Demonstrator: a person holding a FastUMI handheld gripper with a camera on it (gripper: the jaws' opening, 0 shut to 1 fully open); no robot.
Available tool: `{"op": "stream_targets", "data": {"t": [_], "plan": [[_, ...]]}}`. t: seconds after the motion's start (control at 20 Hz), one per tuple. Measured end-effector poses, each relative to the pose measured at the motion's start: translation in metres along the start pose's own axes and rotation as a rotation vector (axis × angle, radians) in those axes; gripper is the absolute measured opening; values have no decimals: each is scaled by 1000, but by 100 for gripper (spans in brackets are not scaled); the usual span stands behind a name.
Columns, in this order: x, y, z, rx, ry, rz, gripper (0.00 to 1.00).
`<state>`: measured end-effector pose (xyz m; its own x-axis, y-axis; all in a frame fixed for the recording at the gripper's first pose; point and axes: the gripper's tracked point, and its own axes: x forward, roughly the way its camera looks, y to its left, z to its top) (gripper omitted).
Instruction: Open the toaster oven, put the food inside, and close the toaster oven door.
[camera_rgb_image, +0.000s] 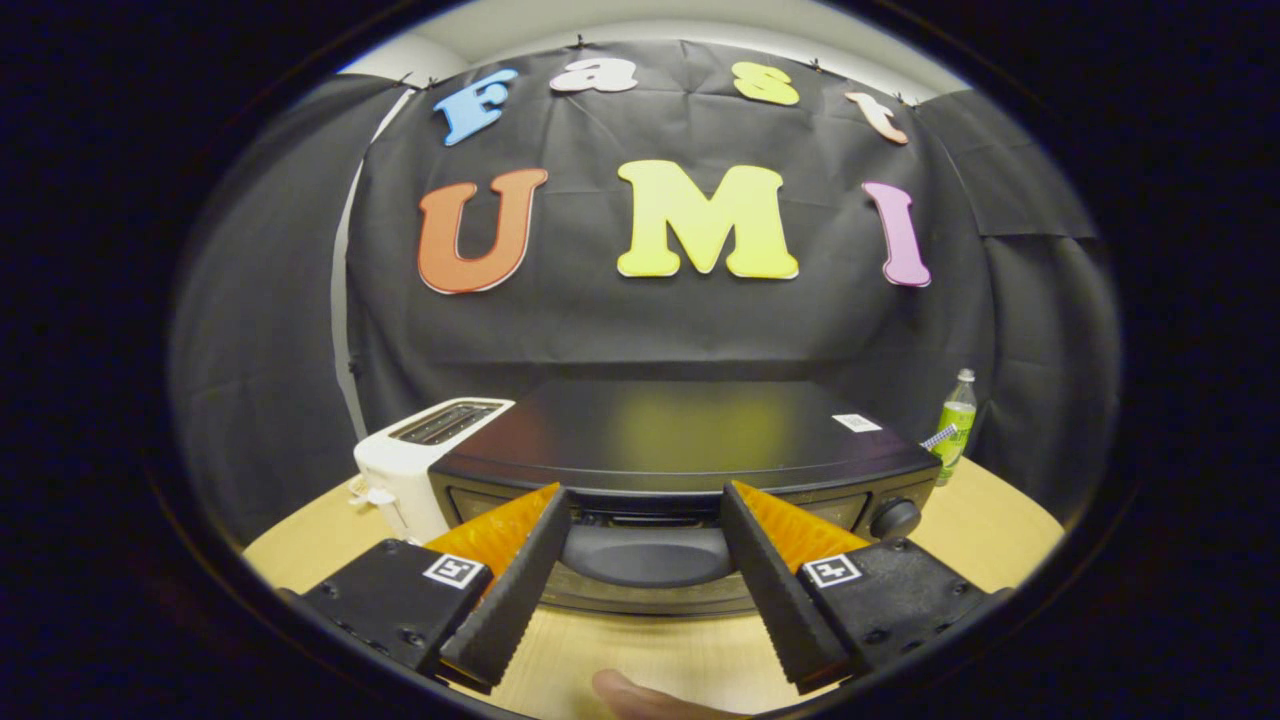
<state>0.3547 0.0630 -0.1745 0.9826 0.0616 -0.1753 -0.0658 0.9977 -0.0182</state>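
Observation:
A black toaster oven (680, 435) stands on the wooden table (1000, 525), seen from above its front. Its door is down at the front, with the curved handle (645, 555) showing between my fingers. My gripper (645, 495) is open, its fingers spread either side of the handle, just above and in front of the oven's top edge. Nothing is held between them. A round knob (895, 518) sits at the oven's right front corner, just beyond the right finger. The food cannot be made out here.
A white slot toaster (420, 455) stands close against the oven's left side. A green bottle (955, 420) stands behind the oven at the right. A fingertip (640, 695) of the person's hand shows below the gripper, over the table's near part.

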Motion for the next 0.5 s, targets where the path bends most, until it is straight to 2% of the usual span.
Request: {"op": "stream_targets", "data": {"t": [0.15,0.5], "plan": [[0,-1,0,-7,-9,-17,100],[-35,2,-17,-26,-18,19,100]]}}
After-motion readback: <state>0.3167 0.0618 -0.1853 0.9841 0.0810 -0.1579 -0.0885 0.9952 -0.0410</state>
